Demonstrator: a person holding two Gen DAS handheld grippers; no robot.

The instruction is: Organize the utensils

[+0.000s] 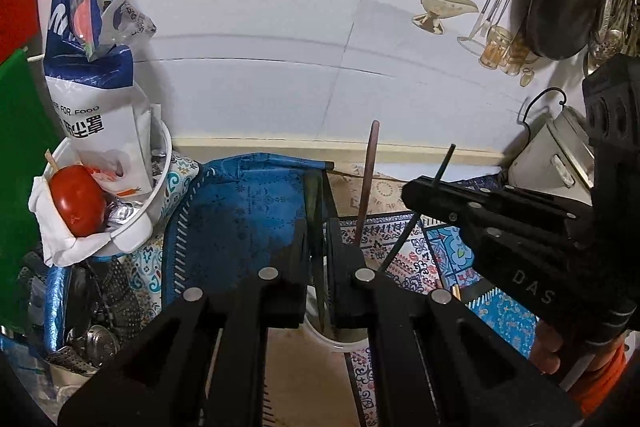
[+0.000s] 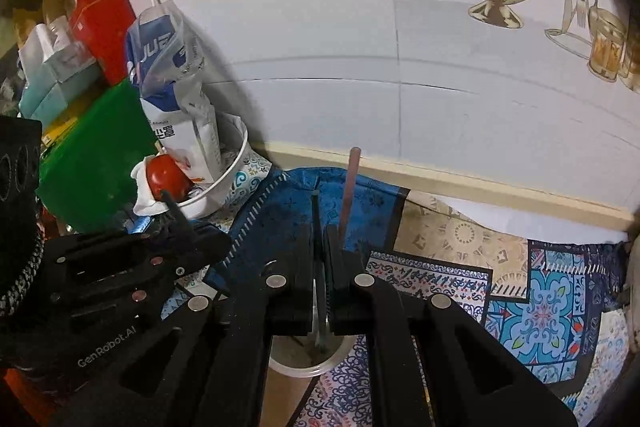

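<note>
Now | left tool (image 1: 319,259) closed on a dark chopstick (image 1: 318,227); right tool (image 2: 320,259) closed on another (image 2: 316,219) | both over white cup (image 2: 306,363); brown stick (image 2: 348,187) probably already inside | release left.

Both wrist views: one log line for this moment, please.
left tool shut on chopstick | right tool shut on chopstick | both over cup
</note>
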